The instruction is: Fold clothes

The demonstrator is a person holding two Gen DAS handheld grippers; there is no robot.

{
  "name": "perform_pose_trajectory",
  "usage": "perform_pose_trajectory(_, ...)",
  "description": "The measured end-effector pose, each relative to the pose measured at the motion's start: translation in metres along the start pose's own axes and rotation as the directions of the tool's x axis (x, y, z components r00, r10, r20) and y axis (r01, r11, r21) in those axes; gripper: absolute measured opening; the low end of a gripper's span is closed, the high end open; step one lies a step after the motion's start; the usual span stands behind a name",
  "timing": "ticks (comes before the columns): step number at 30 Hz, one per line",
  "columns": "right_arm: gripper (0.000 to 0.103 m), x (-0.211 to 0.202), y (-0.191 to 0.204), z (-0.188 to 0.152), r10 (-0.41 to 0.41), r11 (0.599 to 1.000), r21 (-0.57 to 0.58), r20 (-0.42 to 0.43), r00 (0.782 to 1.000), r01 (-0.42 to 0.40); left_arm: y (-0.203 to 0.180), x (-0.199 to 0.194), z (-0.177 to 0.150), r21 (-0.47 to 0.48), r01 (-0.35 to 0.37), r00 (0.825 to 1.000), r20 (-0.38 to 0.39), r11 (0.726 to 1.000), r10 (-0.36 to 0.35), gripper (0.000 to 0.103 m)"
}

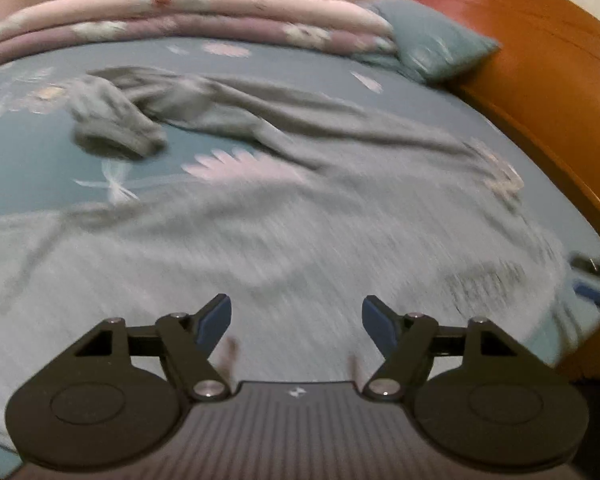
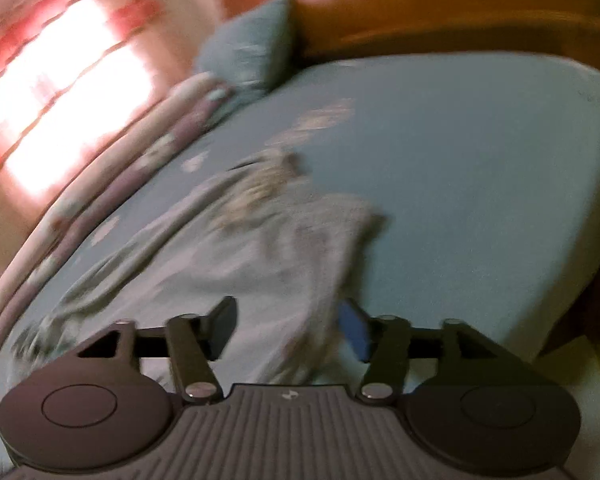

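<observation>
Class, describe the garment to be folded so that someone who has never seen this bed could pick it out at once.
Start at the bed with the teal flowered sheet and the orange wooden headboard. Spread rumpled across the sheet lies a light grey garment, one sleeve bunched at its far end. Unlike the pink folded quilt and teal pillow behind it, it is plain grey and unfolded.

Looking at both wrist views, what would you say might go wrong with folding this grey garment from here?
1. Both views are motion-blurred, so the open left hand-held gripper may miss an edge of the light grey knit garment.
2. Its far sleeve lies bunched, so folds may trap wrinkles.
3. The open right hand-held gripper straddles a fabric edge; closing might pinch several layers.
</observation>
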State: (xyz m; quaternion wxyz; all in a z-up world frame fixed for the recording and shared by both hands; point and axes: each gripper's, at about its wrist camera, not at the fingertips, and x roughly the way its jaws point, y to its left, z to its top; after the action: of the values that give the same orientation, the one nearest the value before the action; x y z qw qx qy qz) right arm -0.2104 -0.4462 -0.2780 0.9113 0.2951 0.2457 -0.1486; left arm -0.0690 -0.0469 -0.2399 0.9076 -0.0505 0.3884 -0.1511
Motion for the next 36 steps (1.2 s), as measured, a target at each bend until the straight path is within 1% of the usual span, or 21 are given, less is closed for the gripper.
perform_pose_trajectory(2,0.071,0.004,0.035,-0.007,0.047,0.991,-0.122,-0.035,0.998,-0.051,0.008,0.0,0.01,-0.02,-0.018,0.999,0.029,1.0,0.019,0.078)
perform_pose_trajectory(4,0.077,0.014,0.069,-0.017,0.061,0.966,-0.247,-0.065,0.996,-0.075,0.019,0.001,0.016,-0.038,-0.035,0.998,0.054,0.999,0.037,0.082)
perform_pose_trajectory(7,0.077,0.034,0.115,-0.041,0.048,0.896,-0.436,-0.093,0.995,-0.084,0.038,0.003,0.016,-0.048,-0.082,0.993,0.079,0.995,0.086,0.082)
perform_pose_trajectory(8,0.077,0.042,0.129,-0.052,0.045,0.864,-0.495,-0.099,0.994,-0.088,0.044,0.005,0.015,-0.047,-0.107,0.99,0.082,0.993,0.111,0.082)
perform_pose_trajectory(10,0.077,0.051,0.147,-0.071,0.0,0.816,-0.574,-0.118,0.993,-0.068,0.058,0.009,0.013,-0.046,-0.188,0.978,0.087,0.981,0.192,0.082)
perform_pose_trajectory(12,0.082,0.056,0.154,-0.088,-0.045,0.791,-0.609,-0.158,0.986,-0.061,0.069,0.01,0.013,-0.035,-0.268,0.957,0.108,0.963,0.27,0.083)
perform_pose_trajectory(13,0.092,0.052,0.151,-0.096,-0.043,0.793,-0.608,-0.136,0.99,-0.049,0.074,0.009,0.014,-0.03,-0.3,0.946,0.118,0.954,0.301,0.083)
perform_pose_trajectory(14,0.103,0.044,0.147,-0.102,-0.049,0.799,-0.599,-0.138,0.989,-0.044,0.079,0.006,0.014,-0.031,-0.318,0.939,0.125,0.948,0.319,0.085)
perform_pose_trajectory(16,0.103,0.037,0.142,-0.111,-0.037,0.803,-0.594,-0.138,0.99,-0.053,0.092,-0.002,0.015,-0.05,-0.324,0.933,0.147,0.945,0.328,0.089)
perform_pose_trajectory(19,0.103,0.033,0.14,-0.111,-0.043,0.805,-0.59,-0.145,0.989,-0.052,0.112,-0.015,0.015,-0.095,-0.303,0.936,0.158,0.948,0.315,0.09)
perform_pose_trajectory(21,0.102,0.031,0.15,-0.104,-0.085,0.82,-0.572,-0.151,0.985,-0.017,0.123,-0.023,0.015,-0.128,-0.298,0.934,0.166,0.946,0.316,0.09)
perform_pose_trajectory(23,0.102,0.026,0.167,-0.103,-0.017,0.822,-0.566,-0.129,0.991,-0.06,0.133,-0.031,0.015,-0.16,-0.295,0.931,0.175,0.942,0.321,0.09)
perform_pose_trajectory(25,0.102,0.025,0.192,-0.107,0.049,0.789,-0.604,-0.128,0.991,-0.117,0.143,-0.037,0.015,-0.194,-0.3,0.924,0.183,0.934,0.335,0.09)
perform_pose_trajectory(27,0.092,0.032,0.216,-0.118,0.092,0.743,-0.65,-0.138,0.986,-0.161,0.15,-0.04,0.016,-0.22,-0.304,0.922,0.178,0.927,0.344,0.09)
perform_pose_trajectory(29,0.076,0.04,0.238,-0.132,0.122,0.692,-0.697,-0.145,0.982,-0.188,0.155,-0.042,0.017,-0.235,-0.311,0.918,0.175,0.921,0.355,0.09)
perform_pose_trajectory(30,0.071,0.044,0.247,-0.141,0.135,0.665,-0.719,-0.146,0.98,-0.199,0.157,-0.044,0.017,-0.239,-0.314,0.916,0.176,0.919,0.359,0.09)
perform_pose_trajectory(31,0.062,0.049,0.255,-0.149,0.143,0.638,-0.738,-0.167,0.976,-0.219,0.158,-0.045,0.016,-0.241,-0.316,0.915,0.178,0.918,0.362,0.09)
perform_pose_trajectory(32,0.061,0.055,0.26,-0.156,0.139,0.624,-0.745,-0.191,0.972,-0.236,0.16,-0.046,0.016,-0.242,-0.317,0.914,0.18,0.917,0.364,0.09)
perform_pose_trajectory(33,0.06,0.06,0.264,-0.162,0.125,0.616,-0.747,-0.219,0.968,-0.249,0.161,-0.047,0.016,-0.245,-0.319,0.913,0.181,0.916,0.366,0.09)
perform_pose_trajectory(35,0.061,0.058,0.262,-0.169,0.129,0.637,-0.733,-0.206,0.97,-0.24,0.165,-0.05,0.015,-0.252,-0.319,0.912,0.182,0.914,0.368,0.09)
perform_pose_trajectory(36,0.061,0.055,0.258,-0.168,0.13,0.659,-0.71,-0.219,0.967,-0.25,0.167,-0.05,0.015,-0.258,-0.317,0.912,0.181,0.913,0.368,0.09)
